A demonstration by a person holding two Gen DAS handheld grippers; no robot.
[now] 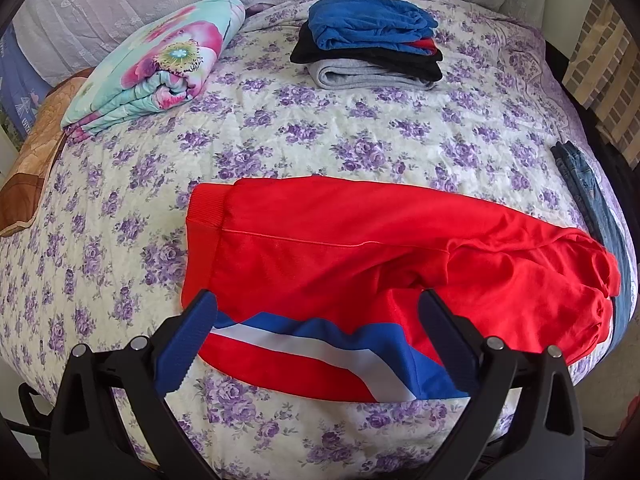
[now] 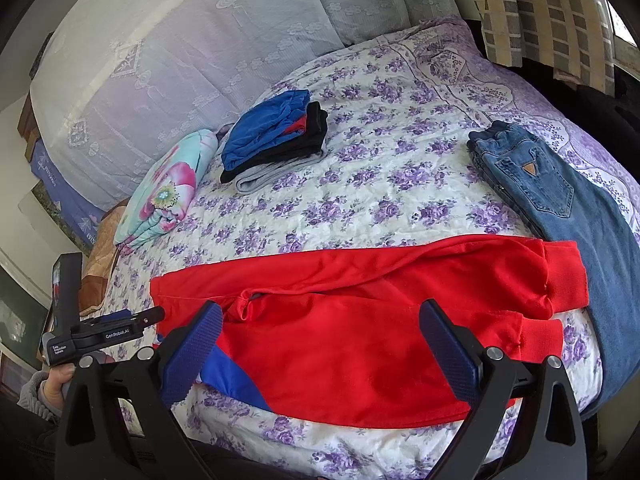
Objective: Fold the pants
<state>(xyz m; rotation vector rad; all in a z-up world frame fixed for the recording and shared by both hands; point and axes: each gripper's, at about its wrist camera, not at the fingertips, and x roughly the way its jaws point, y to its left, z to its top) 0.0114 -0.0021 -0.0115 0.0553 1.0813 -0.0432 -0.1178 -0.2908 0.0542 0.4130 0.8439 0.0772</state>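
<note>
Red knit pants with a blue-and-white side stripe lie flat across the near edge of the bed with the purple-flowered quilt, waist end to the left, ribbed cuffs to the right, one leg laid roughly over the other.

Left hand-held gripper: low over the waist end, pointing toward the headboard, blue-padded fingers spread wide apart, nothing between them; whether the tips touch the cloth cannot be told. In the right wrist view its black body shows level at the bed's left edge, held by a hand in a grey sleeve.

Right hand-held gripper: over the legs' middle, fingers likewise wide apart, gripping nothing.

Farther back: a stack of folded blue, black and grey garments, a folded turquoise floral blanket to its left, and blue denim jeans laid just beside the cuffs.
</note>
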